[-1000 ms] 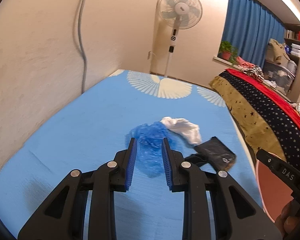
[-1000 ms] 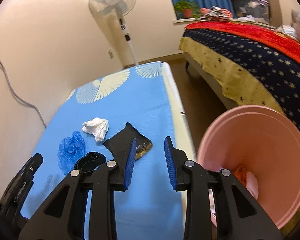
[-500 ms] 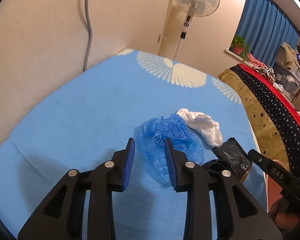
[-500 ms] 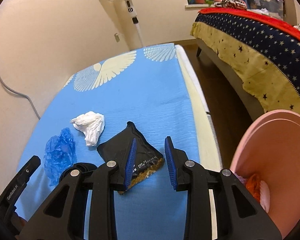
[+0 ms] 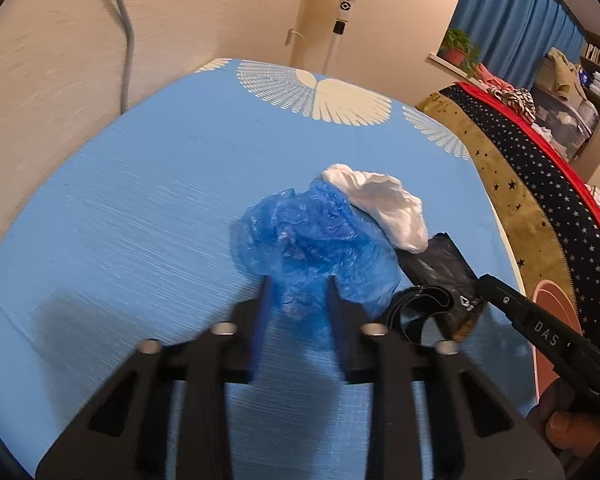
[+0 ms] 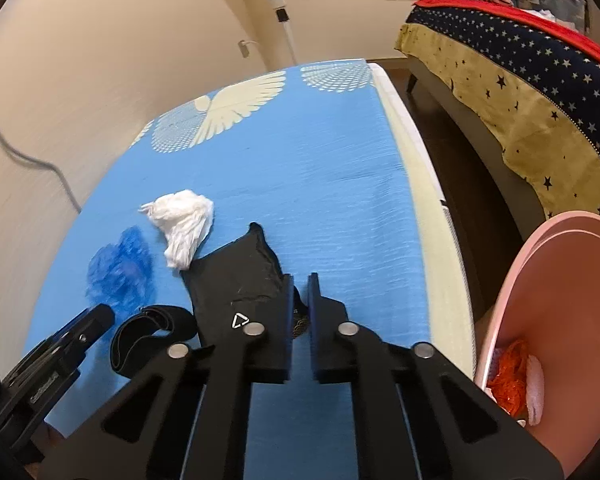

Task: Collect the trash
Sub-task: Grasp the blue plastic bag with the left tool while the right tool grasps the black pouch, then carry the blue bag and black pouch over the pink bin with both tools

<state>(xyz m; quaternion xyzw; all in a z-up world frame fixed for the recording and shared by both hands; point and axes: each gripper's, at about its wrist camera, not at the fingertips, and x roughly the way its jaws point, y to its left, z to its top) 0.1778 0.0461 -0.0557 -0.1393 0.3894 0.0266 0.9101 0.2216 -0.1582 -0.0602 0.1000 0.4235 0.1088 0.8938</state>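
Note:
A crumpled blue plastic bag (image 5: 312, 248) lies on the blue mattress (image 5: 140, 200), with a white crumpled tissue (image 5: 384, 204) and a black wrapper (image 5: 440, 268) beside it. My left gripper (image 5: 298, 284) is open, its fingers on either side of the blue bag's near edge. My right gripper (image 6: 300, 280) has narrowed to a small gap over the black wrapper's (image 6: 236, 276) right edge; whether it pinches it is unclear. The tissue (image 6: 184, 228) and blue bag (image 6: 120, 268) lie left of it.
A pink bin (image 6: 560, 320) holding orange and pink trash stands at the right by the mattress edge. A black strap loop (image 6: 148, 332) lies near the wrapper. A starry bed (image 6: 520, 80), a fan (image 5: 348, 8) and a wall cable (image 5: 124, 32) surround the mattress.
Both grippers moved forward and down toward the trash. The left fingers now straddle the blue bag. The right jaws have closed much narrower at the black wrapper.

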